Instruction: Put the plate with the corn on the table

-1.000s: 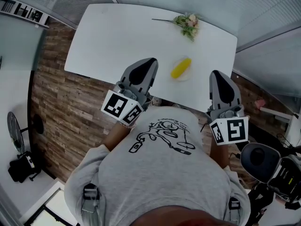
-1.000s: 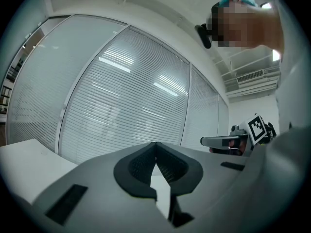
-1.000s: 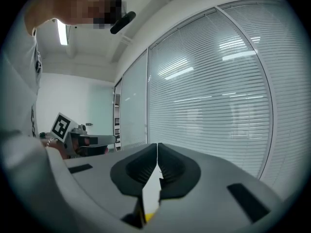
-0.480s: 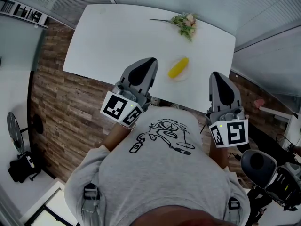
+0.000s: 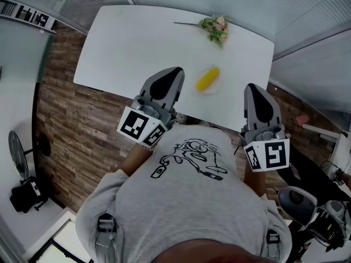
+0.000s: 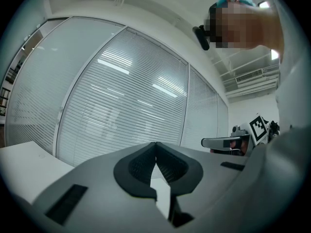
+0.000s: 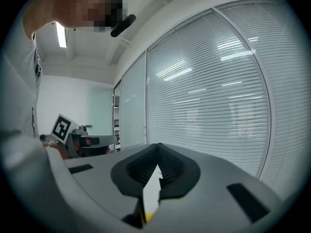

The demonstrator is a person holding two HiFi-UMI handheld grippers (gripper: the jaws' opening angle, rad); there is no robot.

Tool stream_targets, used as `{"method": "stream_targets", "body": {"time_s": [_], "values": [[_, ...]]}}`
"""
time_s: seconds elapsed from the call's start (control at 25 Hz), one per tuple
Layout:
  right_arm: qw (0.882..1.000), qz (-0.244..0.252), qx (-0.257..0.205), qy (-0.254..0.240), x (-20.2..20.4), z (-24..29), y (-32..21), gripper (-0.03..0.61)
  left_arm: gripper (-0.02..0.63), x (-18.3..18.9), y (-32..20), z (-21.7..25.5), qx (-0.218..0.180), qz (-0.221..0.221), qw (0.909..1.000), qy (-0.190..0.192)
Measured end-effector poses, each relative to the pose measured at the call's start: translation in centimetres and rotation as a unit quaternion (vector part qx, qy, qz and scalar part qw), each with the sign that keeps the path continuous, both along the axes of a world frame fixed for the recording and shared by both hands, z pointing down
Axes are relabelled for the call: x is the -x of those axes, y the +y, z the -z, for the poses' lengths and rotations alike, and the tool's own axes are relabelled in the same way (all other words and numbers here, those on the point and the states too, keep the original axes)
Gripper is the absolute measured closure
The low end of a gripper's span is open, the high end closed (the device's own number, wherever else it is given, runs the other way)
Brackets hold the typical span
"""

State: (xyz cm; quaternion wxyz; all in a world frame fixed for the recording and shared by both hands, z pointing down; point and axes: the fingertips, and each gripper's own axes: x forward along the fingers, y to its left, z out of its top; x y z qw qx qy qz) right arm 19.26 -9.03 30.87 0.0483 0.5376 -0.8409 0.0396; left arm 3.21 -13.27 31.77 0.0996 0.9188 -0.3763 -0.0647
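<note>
In the head view a yellow corn cob (image 5: pixel 208 79) lies on a small white plate (image 5: pixel 215 89) near the front edge of the white table (image 5: pixel 126 48). My left gripper (image 5: pixel 174 70) is raised over the table's front edge, left of the plate, with its jaws shut and nothing in them. My right gripper (image 5: pixel 253 86) is held up to the right of the plate, also shut and empty. In the left gripper view the closed tips (image 6: pixel 155 144) point at window blinds. The right gripper view shows closed tips (image 7: pixel 158 145) and a sliver of yellow corn (image 7: pixel 142 216) below them.
A sprig of flowers and leaves (image 5: pixel 215 27) lies at the table's far edge. Wood-pattern floor (image 5: pixel 71 119) runs left of the table. An office chair (image 5: pixel 299 201) stands at lower right, a dark bag (image 5: pixel 24 193) at lower left. Glass walls with blinds (image 6: pixel 121 96) surround the area.
The grippers and the plate hold their places. The office chair at lower right has drifted downward and rightward in the head view.
</note>
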Motion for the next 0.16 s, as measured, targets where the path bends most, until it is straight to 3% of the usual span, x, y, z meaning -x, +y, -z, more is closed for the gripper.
{"method": "stream_targets", "body": {"time_s": [0.16], "values": [[1.0, 0.0, -0.002, 0.003, -0.05, 0.07, 0.11, 0.571, 0.594, -0.07, 0.2, 0.13, -0.003, 0.0, 1.0, -0.001]]}}
